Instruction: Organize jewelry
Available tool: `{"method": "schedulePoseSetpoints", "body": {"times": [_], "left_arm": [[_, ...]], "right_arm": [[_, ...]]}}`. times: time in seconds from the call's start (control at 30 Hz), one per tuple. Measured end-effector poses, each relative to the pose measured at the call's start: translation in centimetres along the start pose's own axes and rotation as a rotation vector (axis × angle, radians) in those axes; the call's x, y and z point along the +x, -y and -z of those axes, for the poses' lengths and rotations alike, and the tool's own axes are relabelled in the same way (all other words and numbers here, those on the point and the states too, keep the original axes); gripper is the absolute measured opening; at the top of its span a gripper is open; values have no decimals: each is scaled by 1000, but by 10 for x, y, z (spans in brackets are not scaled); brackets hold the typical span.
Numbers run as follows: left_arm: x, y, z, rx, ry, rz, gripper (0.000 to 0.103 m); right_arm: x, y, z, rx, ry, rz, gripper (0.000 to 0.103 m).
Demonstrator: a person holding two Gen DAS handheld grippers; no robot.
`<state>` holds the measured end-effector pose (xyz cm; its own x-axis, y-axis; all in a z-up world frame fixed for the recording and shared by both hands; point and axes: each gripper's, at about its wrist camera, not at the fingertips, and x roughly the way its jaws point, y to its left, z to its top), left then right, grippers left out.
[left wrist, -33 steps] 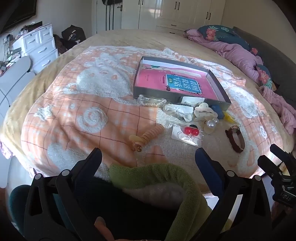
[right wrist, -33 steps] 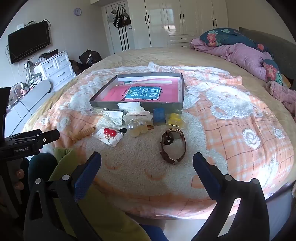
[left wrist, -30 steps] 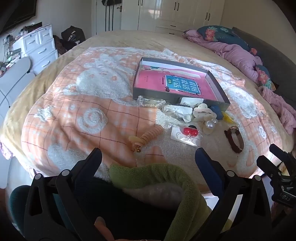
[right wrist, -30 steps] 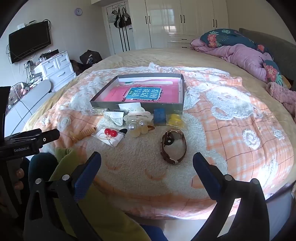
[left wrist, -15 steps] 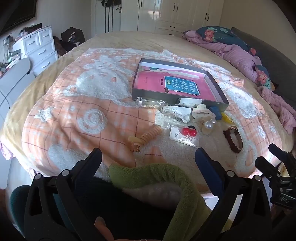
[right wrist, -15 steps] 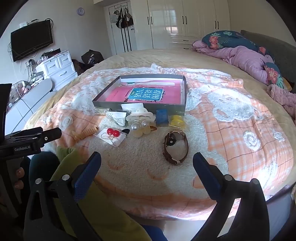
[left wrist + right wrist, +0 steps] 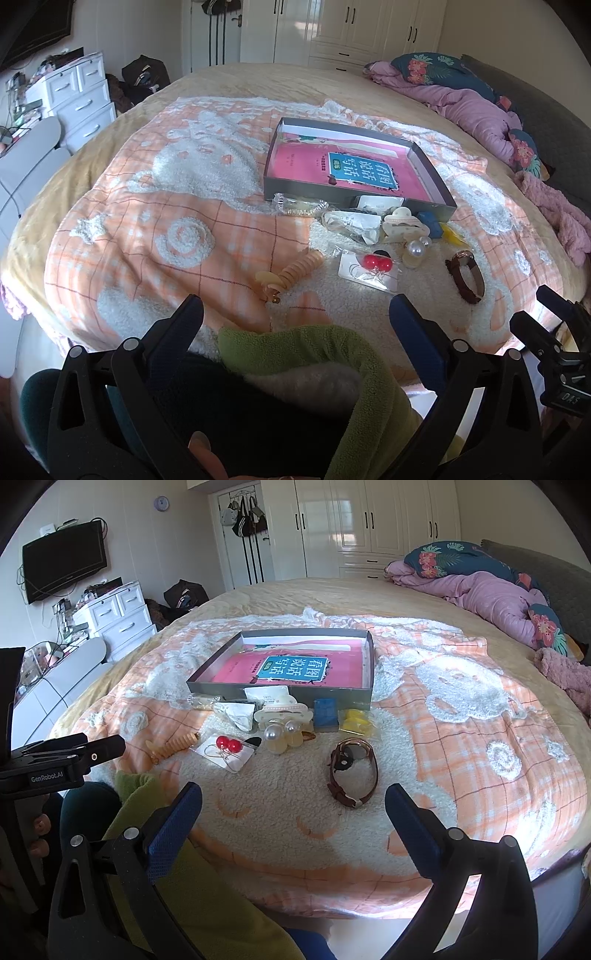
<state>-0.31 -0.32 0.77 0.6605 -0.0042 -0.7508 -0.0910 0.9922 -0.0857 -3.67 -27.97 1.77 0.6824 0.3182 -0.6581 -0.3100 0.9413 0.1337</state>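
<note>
A grey box (image 7: pixel 295 188) (image 7: pixel 334 697) with a pink book inside lies on the bed. In front of it lie jewelry pieces: a brown watch (image 7: pixel 352 771) (image 7: pixel 466 276), red ball earrings on a card (image 7: pixel 228 745) (image 7: pixel 376 263), pearl pieces (image 7: pixel 280 734) (image 7: pixel 415 249), a beige spiral hair clip (image 7: pixel 291 275) (image 7: pixel 173 747), a cream claw clip (image 7: pixel 402 223), a blue box (image 7: pixel 325 713) and a yellow item (image 7: pixel 355 719). My left gripper (image 7: pixel 295 317) and my right gripper (image 7: pixel 293 805) are both open and empty, held back at the bed's near edge.
The bed carries an orange and white blanket (image 7: pixel 155 206). A purple quilt and floral pillows (image 7: pixel 491 587) lie at the far right. White drawers (image 7: pixel 118 620) and a TV (image 7: pixel 64 559) stand at the left. A green sleeve (image 7: pixel 314 350) lies below the left gripper.
Both grippers have drawn back slightly and risen a little, so the bed's items look a bit farther. Nothing on the bed has moved.
</note>
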Motion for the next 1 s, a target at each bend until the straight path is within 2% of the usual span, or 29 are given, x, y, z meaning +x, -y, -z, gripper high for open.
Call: {"method": "schedulePoseSetpoints", "body": {"times": [1.0], "left_arm": [[-5,3,0,4,-1,7,94]], "right_arm": [[5,-3,1,-1,-8,-7,99]]}}
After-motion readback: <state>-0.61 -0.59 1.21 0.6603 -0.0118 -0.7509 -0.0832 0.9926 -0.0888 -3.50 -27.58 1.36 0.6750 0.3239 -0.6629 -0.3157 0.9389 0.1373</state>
